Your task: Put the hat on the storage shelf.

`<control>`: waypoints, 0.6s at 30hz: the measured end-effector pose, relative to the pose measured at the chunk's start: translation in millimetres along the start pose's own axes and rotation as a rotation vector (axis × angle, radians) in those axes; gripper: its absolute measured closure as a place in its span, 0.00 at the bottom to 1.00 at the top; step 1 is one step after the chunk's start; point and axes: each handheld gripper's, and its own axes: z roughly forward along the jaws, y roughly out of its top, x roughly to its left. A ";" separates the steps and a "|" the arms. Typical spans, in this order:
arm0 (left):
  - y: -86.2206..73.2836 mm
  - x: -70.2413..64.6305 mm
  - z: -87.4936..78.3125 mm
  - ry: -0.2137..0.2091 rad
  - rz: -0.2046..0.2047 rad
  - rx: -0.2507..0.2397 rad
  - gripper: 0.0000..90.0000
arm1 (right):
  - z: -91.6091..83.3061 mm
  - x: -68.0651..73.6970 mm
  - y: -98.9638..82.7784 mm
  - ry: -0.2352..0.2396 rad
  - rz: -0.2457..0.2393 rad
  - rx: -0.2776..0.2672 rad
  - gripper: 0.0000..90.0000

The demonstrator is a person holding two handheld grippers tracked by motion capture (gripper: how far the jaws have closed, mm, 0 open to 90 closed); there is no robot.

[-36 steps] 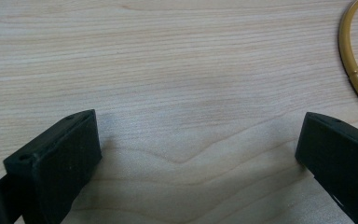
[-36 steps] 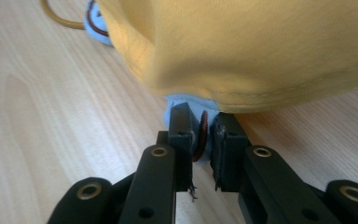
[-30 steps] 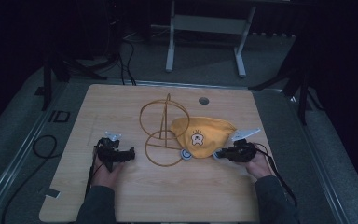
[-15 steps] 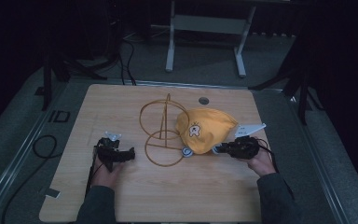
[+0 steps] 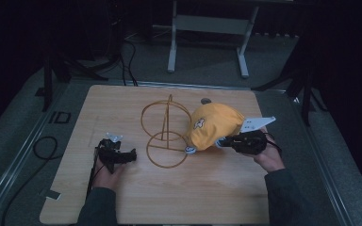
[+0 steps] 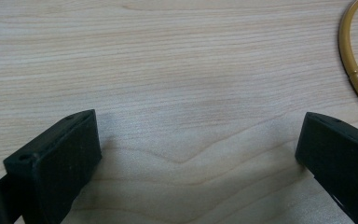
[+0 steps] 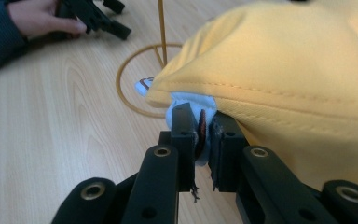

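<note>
A yellow cap (image 5: 214,125) with a small emblem and a light blue lining hangs lifted above the wooden table (image 5: 113,108), tilted beside a gold wire stand (image 5: 167,136). My right gripper (image 5: 224,141) is shut on the cap's rim. In the right gripper view the jaws (image 7: 201,116) pinch the blue inner band under the yellow cloth (image 7: 284,70), with the stand's base ring (image 7: 126,93) just beyond. My left gripper (image 5: 129,155) rests on the table left of the stand. Its jaws (image 6: 198,149) stand wide open over bare wood, with the stand's ring (image 6: 354,70) at the right edge.
A small dark round disc (image 5: 206,100) lies near the table's far edge behind the cap. A metal frame (image 5: 207,23) stands on the floor beyond the table. A black cable (image 5: 42,146) loops on the floor at the left.
My right gripper has risen with the cap, which went from lying flat on the table to hanging lifted, closer to the stand. The left gripper has stayed put.
</note>
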 end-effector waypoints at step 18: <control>-0.1 -0.2 0.2 0.000 -0.002 -0.003 0.00 | -23.4 -20.5 -10.7 -0.073 0.173 -0.124 0.87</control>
